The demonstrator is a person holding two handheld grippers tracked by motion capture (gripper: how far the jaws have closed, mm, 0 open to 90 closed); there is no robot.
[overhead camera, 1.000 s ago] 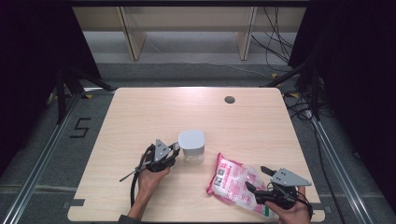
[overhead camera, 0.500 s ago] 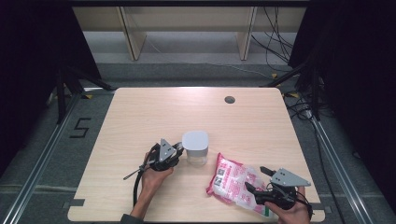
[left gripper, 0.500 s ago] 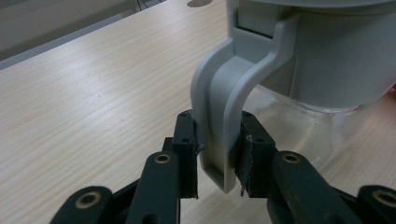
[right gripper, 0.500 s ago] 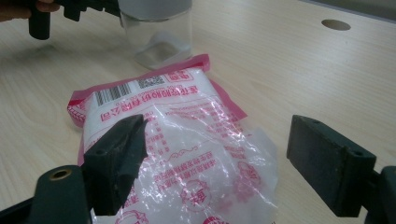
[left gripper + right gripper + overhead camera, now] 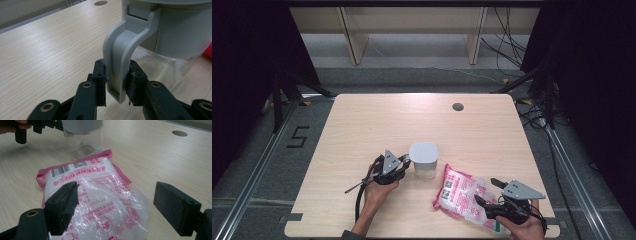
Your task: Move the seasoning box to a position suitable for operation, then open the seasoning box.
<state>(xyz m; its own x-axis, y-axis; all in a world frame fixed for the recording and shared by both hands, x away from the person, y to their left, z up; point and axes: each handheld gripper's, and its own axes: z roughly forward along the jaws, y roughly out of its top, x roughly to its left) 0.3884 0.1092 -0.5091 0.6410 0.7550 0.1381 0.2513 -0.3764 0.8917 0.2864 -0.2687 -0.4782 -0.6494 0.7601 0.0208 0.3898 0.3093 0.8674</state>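
On the pale wooden surface (image 5: 362, 125), your pink-and-clear plastic bag of white grains (image 5: 459, 192) lies near right, printed with a barcode, a QR code and red writing too small to read. Just left of it stands the clear round jar with a grey lid and grey latch (image 5: 423, 160). Your left hand-held gripper (image 5: 116, 82) is clamped on that latch. Your right hand-held gripper (image 5: 116, 205) stands wide over the bag's near end.

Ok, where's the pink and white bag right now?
In the high view the bag lies flat near the table's front edge, right of the centre, just right of the lidded clear container, with the right gripper at its near end.
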